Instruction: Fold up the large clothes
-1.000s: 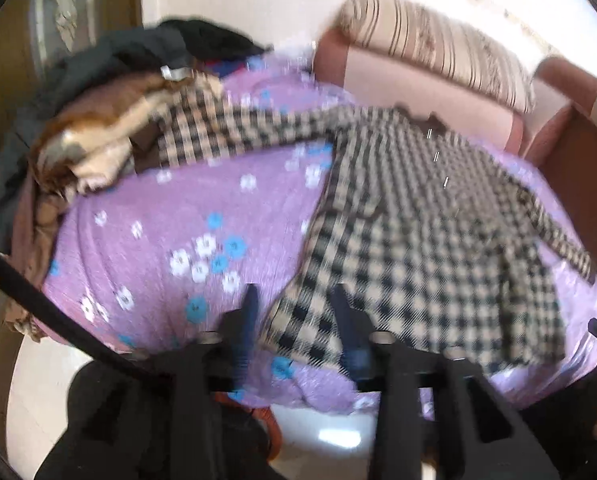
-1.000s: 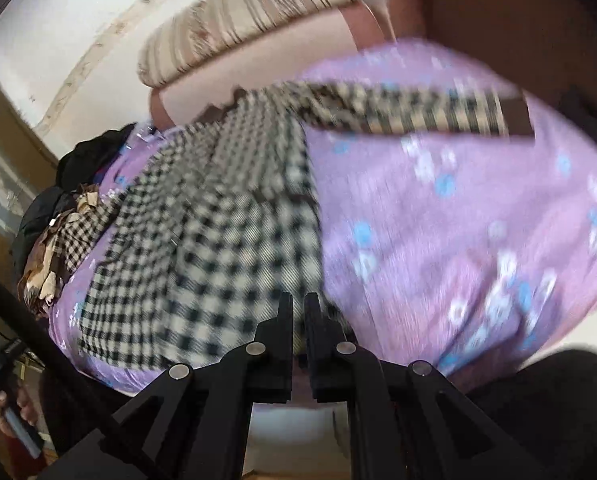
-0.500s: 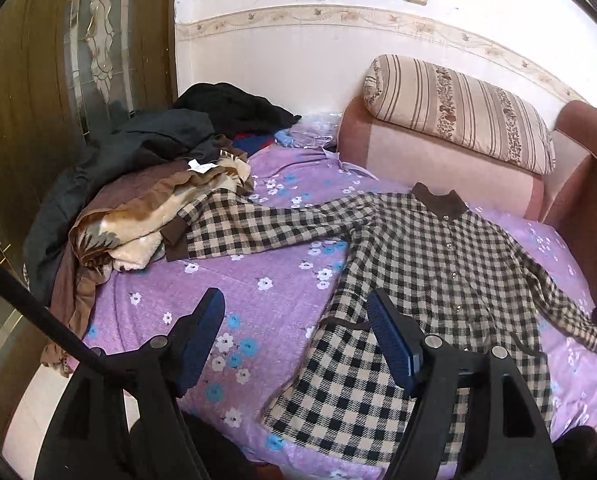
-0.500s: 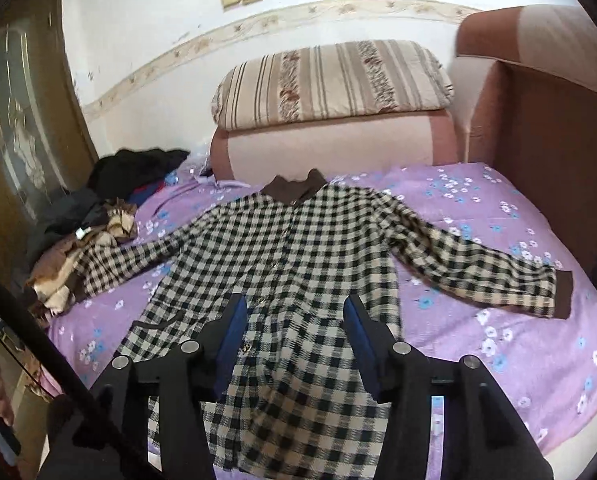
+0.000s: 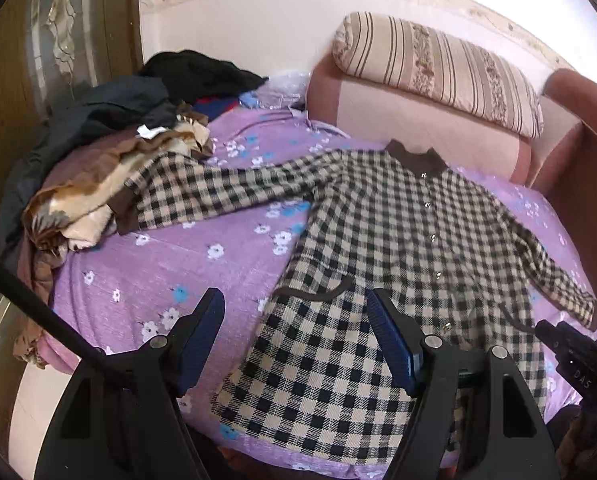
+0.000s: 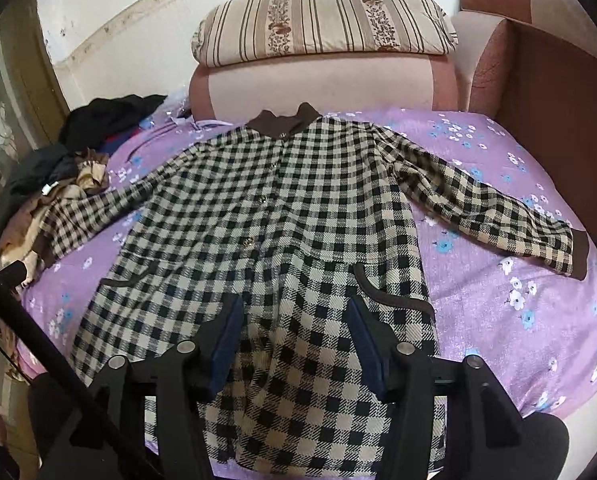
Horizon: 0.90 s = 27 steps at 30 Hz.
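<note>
The coat (image 6: 274,216) lies flat, sleeves spread, ready for folding; beyond both grippers, left (image 5: 294,344) spread empty, right (image 6: 294,344) opening, nothing between.

"DAS" is printed on the right hand-held gripper (image 5: 578,364).
</note>
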{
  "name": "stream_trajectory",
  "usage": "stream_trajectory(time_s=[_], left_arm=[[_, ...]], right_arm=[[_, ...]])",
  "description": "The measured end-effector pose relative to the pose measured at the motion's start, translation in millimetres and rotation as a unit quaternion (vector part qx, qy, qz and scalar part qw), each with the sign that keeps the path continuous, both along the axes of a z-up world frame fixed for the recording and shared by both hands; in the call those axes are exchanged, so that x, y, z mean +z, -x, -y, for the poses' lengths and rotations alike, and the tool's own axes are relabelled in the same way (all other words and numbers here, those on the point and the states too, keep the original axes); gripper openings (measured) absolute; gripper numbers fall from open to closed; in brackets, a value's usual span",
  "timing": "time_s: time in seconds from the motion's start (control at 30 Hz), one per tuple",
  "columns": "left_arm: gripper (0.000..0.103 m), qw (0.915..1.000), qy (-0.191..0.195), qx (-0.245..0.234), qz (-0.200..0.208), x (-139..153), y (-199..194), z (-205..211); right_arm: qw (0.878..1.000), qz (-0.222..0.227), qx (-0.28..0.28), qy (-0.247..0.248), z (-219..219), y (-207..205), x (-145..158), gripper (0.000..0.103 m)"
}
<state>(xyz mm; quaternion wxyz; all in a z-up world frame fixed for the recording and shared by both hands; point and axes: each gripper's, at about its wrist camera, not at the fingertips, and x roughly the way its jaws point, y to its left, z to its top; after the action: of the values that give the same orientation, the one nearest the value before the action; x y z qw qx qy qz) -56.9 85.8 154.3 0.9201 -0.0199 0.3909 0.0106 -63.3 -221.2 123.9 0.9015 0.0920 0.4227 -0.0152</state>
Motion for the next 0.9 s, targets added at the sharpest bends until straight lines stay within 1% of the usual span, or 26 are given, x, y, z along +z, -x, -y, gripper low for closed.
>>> stream_trajectory(time_s=[0.1,0.37,0.6,0.8,0.9], left_arm=[[0.073,0.9998,-0.004,0.014,-0.01,-9.6,-8.8,-5.5],[0.073,0.9974,0.007,0.058,-0.041,-36.1,-31.0,-38.4],[0.073,0.9951,0.018,0.077,-0.059,-52.7,-41.3,-64.0],[0.073,0.9911,0.031,0.106,-0.075,-69.0,-51.5,-92.3],[0.073,0.9883,0.039,0.124,-0.079,-78.1,-59.4,-116.2]], right_arm=[[1.0,-0.011,0.0,0.009,-1.6,-4.1,-7.2,0.059],[0.999,-0.039,0.005,0.02,-6.9,-22.9,-23.7,0.06],[0.998,-0.055,0.025,0.034,-25.8,-35.9,-33.7,0.061],[0.996,-0.064,0.032,0.045,-37.0,-45.0,-39.3,0.062],[0.996,-0.071,0.033,0.046,-41.8,-49.7,-43.7,0.063]])
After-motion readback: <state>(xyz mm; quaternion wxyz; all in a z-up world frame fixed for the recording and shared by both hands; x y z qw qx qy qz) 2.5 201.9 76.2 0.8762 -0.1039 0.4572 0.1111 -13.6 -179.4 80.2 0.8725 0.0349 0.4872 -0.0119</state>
